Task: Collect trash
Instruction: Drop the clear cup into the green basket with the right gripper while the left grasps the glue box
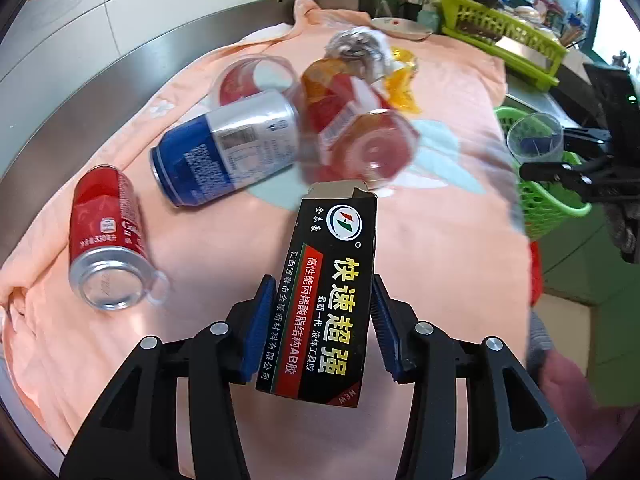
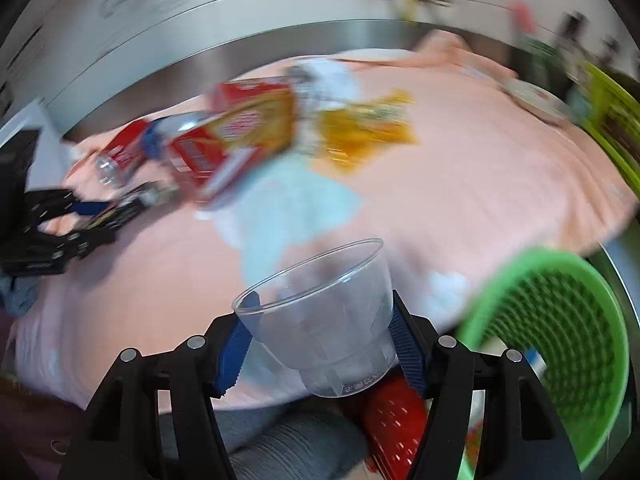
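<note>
The left gripper (image 1: 324, 332) has its jaws clenched on a black cardboard glue box (image 1: 330, 300) at lower centre, above the peach cloth (image 1: 200, 272); red (image 1: 106, 236) and blue (image 1: 224, 152) cans lie upper left. The right gripper (image 2: 320, 344) grasps a clear plastic cup (image 2: 328, 320) at lower centre, beside the green mesh basket (image 2: 560, 344) at lower right.

Two cans (image 1: 107, 236) (image 1: 224, 152) lie on their sides on the cloth (image 1: 448, 216), toward its left edge. A jar (image 1: 352, 128) lies right of them. The basket (image 1: 548, 200) stands off the cloth's right edge.
</note>
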`<state>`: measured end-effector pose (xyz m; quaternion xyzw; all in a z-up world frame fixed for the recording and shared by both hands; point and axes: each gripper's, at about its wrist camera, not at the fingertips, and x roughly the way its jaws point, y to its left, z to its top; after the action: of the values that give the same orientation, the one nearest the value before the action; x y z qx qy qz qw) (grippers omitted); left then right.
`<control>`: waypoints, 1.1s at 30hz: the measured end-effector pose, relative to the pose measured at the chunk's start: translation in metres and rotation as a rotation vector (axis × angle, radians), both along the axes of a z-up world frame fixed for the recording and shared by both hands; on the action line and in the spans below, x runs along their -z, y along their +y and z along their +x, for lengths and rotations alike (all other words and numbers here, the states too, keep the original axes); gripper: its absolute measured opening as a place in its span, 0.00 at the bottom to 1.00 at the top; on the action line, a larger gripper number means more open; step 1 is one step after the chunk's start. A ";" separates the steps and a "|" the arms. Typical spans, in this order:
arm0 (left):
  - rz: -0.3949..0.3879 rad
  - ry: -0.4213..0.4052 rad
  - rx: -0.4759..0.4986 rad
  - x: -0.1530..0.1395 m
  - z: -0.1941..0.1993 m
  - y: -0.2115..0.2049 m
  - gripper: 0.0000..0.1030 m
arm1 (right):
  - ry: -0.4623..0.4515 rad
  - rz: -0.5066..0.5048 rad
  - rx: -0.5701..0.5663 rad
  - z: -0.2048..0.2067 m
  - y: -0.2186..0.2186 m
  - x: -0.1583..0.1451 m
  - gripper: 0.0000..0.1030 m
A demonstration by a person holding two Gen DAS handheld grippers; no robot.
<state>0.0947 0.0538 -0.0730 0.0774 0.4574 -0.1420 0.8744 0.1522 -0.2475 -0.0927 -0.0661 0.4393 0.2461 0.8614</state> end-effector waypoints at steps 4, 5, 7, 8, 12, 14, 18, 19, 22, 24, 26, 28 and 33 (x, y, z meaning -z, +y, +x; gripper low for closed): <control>-0.035 -0.008 0.034 -0.006 -0.008 -0.013 0.45 | 0.010 -0.015 0.152 0.002 -0.054 0.000 0.60; -0.049 -0.009 0.048 -0.009 -0.009 -0.019 0.45 | 0.013 -0.016 0.180 0.002 -0.063 0.001 0.60; -0.062 -0.013 0.067 -0.011 -0.009 -0.028 0.45 | 0.023 -0.034 0.268 0.003 -0.095 0.004 0.60; -0.072 -0.017 0.085 -0.014 -0.008 -0.035 0.45 | 0.027 -0.038 0.292 0.003 -0.103 0.007 0.60; -0.101 -0.021 0.133 -0.021 -0.003 -0.060 0.45 | 0.073 -0.038 0.422 0.005 -0.146 0.023 0.60; -0.120 -0.016 0.162 -0.024 0.003 -0.077 0.45 | 0.099 -0.036 0.477 0.004 -0.163 0.035 0.60; -0.136 -0.029 0.225 -0.034 0.012 -0.113 0.45 | 0.141 -0.025 0.544 0.000 -0.187 0.052 0.60; -0.140 -0.036 0.243 -0.037 0.014 -0.124 0.45 | 0.145 -0.027 0.552 0.000 -0.192 0.055 0.60; -0.159 -0.048 0.300 -0.047 0.021 -0.160 0.45 | 0.151 -0.029 0.566 -0.002 -0.201 0.060 0.62; -0.162 -0.060 0.334 -0.052 0.026 -0.184 0.45 | 0.148 -0.025 0.573 -0.003 -0.207 0.061 0.62; -0.170 -0.063 0.362 -0.056 0.032 -0.204 0.45 | 0.144 -0.023 0.576 -0.005 -0.212 0.062 0.64; -0.178 -0.064 0.388 -0.058 0.036 -0.225 0.45 | 0.138 -0.012 0.577 -0.008 -0.214 0.060 0.66; -0.188 -0.041 0.439 -0.051 0.052 -0.280 0.45 | 0.112 0.014 0.577 -0.016 -0.220 0.052 0.66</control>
<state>0.1463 -0.2262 -0.0220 0.0960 0.3965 -0.3690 0.8351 0.1366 -0.4677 -0.1450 0.0812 0.4850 -0.0027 0.8707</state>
